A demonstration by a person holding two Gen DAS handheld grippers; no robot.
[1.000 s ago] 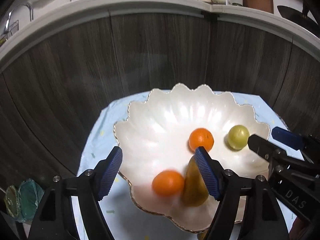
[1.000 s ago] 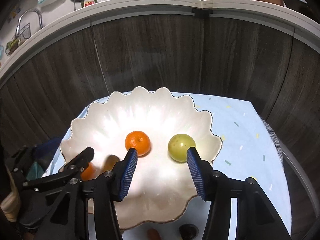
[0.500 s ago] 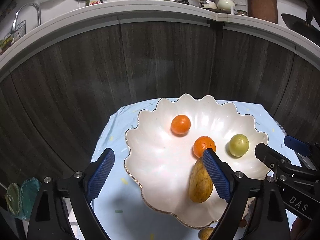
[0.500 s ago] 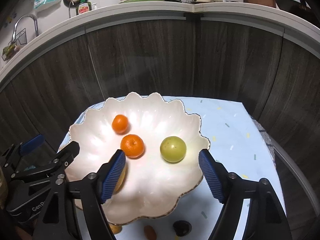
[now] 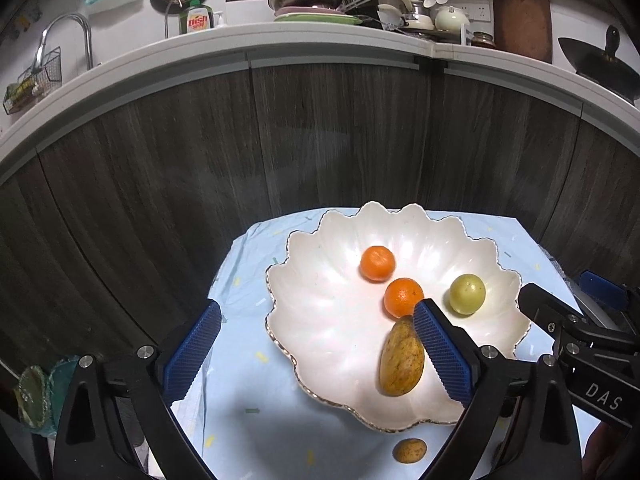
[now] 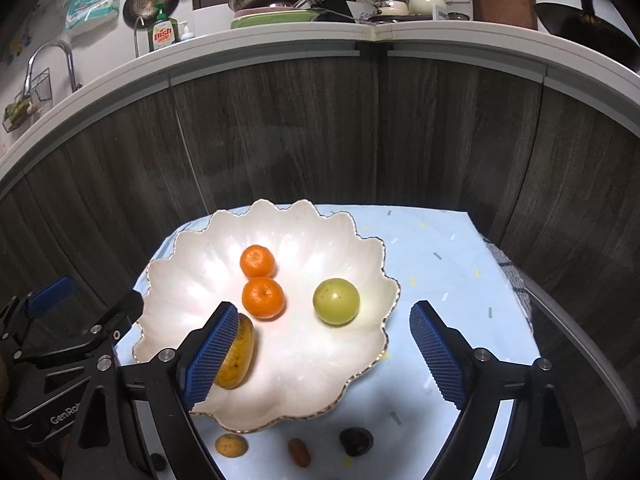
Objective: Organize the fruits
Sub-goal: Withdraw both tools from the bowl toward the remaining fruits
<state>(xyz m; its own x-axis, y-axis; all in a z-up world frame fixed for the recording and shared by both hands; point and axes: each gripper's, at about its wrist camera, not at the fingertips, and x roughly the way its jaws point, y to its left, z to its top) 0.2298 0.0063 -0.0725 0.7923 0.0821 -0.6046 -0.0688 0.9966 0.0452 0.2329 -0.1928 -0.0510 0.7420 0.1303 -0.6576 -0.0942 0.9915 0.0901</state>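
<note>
Left wrist view shows the left tongs (image 5: 316,344) spread wide with nothing gripped, their jaws having just been opening; between the blue pads lies only the near left rim of the white scalloped bowl (image 5: 280,280) and bare cloth; the bowl sits in the centre right of the frame on a pale blue cloth (image 5: 240,380) over the worktop. Inside it rest two oranges (image 5: 377,263), one behind the other, a green round fruit (image 5: 467,293) to their right, and a long yellow-brown fruit (image 5: 401,356) lying at lower centre, just beside the nearer orange; the dished shape likely keeps them from rolling off. Right wrist view has the right tongs (image 6: 324,354) likewise released and empty, jaws just been opening, standing over the bowl's near side. Along the bottom edge of that frame, small fruits still lie on the cloth outside the bowl: a yellowish one (image 6: 231,445), a reddish one (image 6: 299,452) and a dark one (image 6: 356,441); judging by that, sorting is unfinished.
</note>
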